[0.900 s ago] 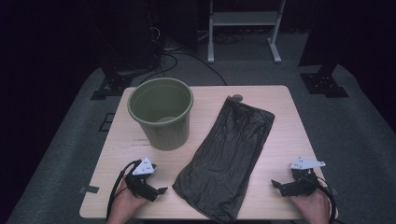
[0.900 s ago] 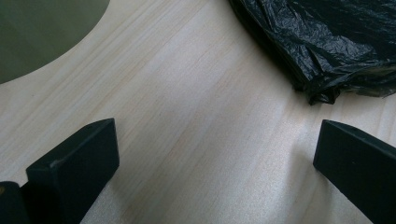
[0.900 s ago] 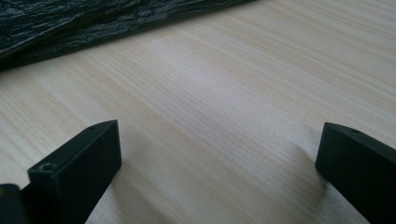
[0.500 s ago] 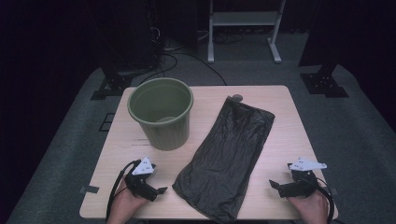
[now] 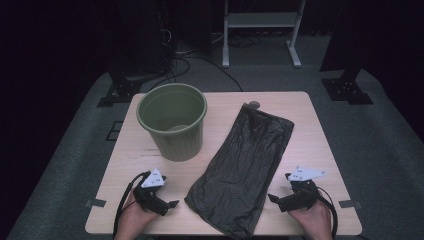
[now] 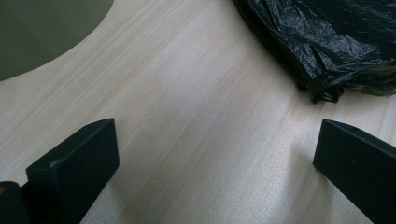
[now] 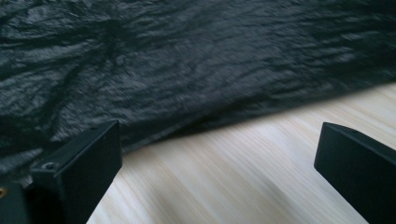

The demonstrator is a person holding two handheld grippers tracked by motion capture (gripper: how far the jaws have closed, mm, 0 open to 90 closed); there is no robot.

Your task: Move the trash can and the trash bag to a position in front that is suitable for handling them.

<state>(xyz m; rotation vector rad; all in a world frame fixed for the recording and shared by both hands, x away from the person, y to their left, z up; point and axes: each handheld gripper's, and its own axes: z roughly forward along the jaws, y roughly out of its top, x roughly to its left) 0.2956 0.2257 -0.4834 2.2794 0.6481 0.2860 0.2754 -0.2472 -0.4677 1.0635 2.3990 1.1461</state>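
A black plastic bag lies flat along the middle of the wooden table, its near end at the front edge. An olive-green bin stands upright at the left rear, empty as far as I see. My left gripper rests open on the table just left of the bag's near corner, with bare wood between its jaws. My right gripper is open, low over the table at the bag's right edge, pointing at it.
The bin's curved wall shows at the upper left of the left gripper view. A small round disc sits at the table's far edge. Cables, stand feet and a white shelf frame lie on the dark floor beyond.
My right gripper has slid left toward the bag's right edge. The left gripper, the bag and the bin have stayed put.
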